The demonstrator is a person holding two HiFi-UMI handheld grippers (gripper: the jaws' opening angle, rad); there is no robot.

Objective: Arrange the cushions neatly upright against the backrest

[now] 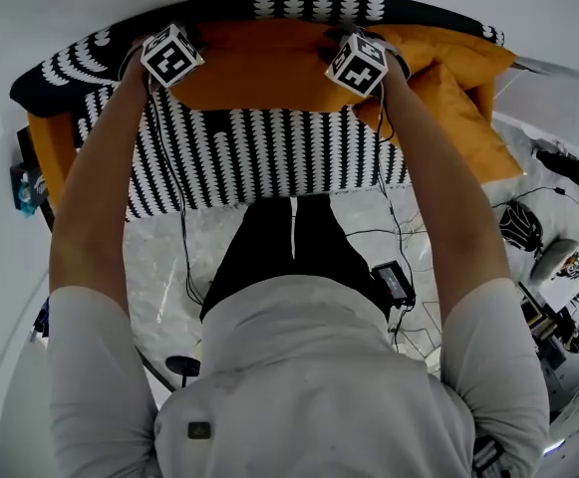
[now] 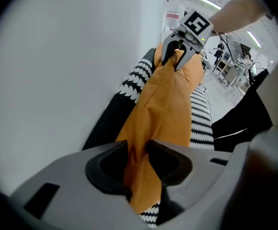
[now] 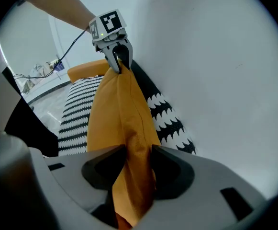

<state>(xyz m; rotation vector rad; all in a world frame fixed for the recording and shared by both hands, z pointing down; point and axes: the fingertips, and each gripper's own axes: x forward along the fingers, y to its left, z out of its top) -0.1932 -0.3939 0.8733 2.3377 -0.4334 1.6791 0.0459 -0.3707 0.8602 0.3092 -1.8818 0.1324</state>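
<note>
An orange cushion (image 1: 259, 68) stands on edge on the black-and-white patterned sofa seat (image 1: 259, 152), leaning against the backrest (image 1: 319, 6). My left gripper (image 1: 174, 63) is at its top left corner and my right gripper (image 1: 357, 63) at its top right corner. In the left gripper view the cushion's (image 2: 167, 104) upper seam runs loosely between my left jaws (image 2: 138, 150), and the right gripper (image 2: 176, 56) straddles the far end with its fingers apart. The right gripper view mirrors this: fabric (image 3: 119, 114) lies between the right jaws (image 3: 138, 155), and the left gripper (image 3: 118, 61) stands spread at the other end.
A second orange cushion (image 1: 458, 98) lies slumped at the sofa's right end. A white wall (image 3: 215, 56) rises directly behind the backrest. An orange armrest (image 1: 50, 152) bounds the left end. Cables and a black box (image 1: 394, 282) lie on the floor by the person's legs.
</note>
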